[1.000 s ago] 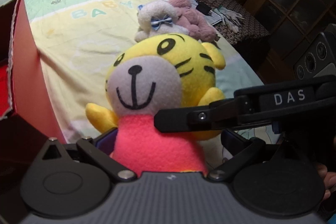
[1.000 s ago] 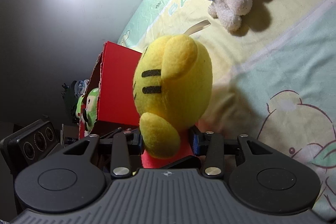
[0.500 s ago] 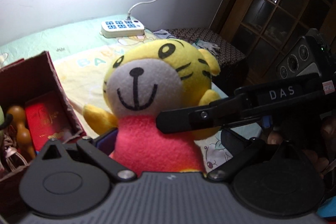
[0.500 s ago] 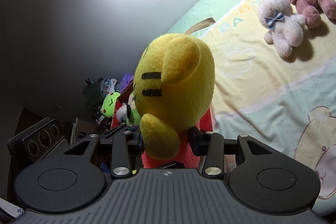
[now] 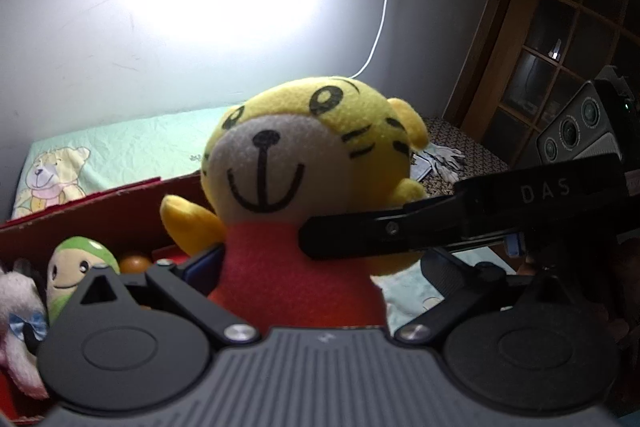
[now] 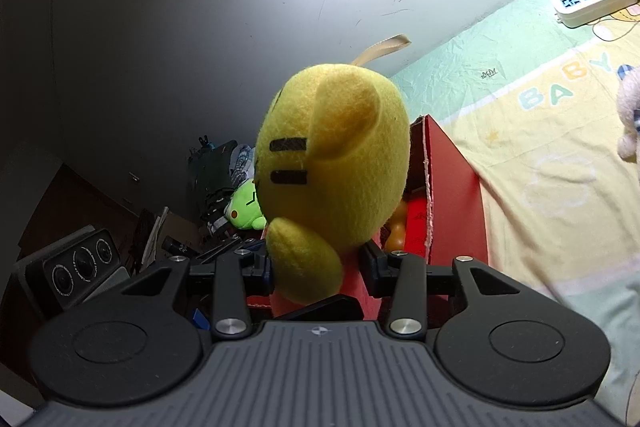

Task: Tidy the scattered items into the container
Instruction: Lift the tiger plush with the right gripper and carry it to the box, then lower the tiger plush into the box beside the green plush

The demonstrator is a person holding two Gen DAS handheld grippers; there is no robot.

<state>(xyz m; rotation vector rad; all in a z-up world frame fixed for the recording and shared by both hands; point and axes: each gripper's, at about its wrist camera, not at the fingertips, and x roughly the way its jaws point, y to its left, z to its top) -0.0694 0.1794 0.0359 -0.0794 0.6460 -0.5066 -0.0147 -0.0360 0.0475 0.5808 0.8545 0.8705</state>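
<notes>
The bed sheet [image 6: 540, 131] is dropping away beneath both cameras compared with a second ago, and the red box [image 6: 452, 195], the container, is now sitting directly below and behind the load. It is already housing a green plush [image 5: 78, 263], a white plush [image 5: 16, 311] and an orange item whose kind I cannot tell. The tiger plush [image 5: 316, 163] is hanging upright in the air, carried off the sheet and across to the box edge over that second. The left gripper [image 5: 296, 275] is pinching its red body from the sides; the right gripper [image 6: 316, 267] is clamping the same body crosswise, with one finger [image 5: 384, 231] crossing the tiger's chest. Judgement: the lift is done and the carry is nearly over; lowering and releasing are remaining. One pale toy [image 6: 630, 115] is lying on the sheet awaiting collection.
</notes>
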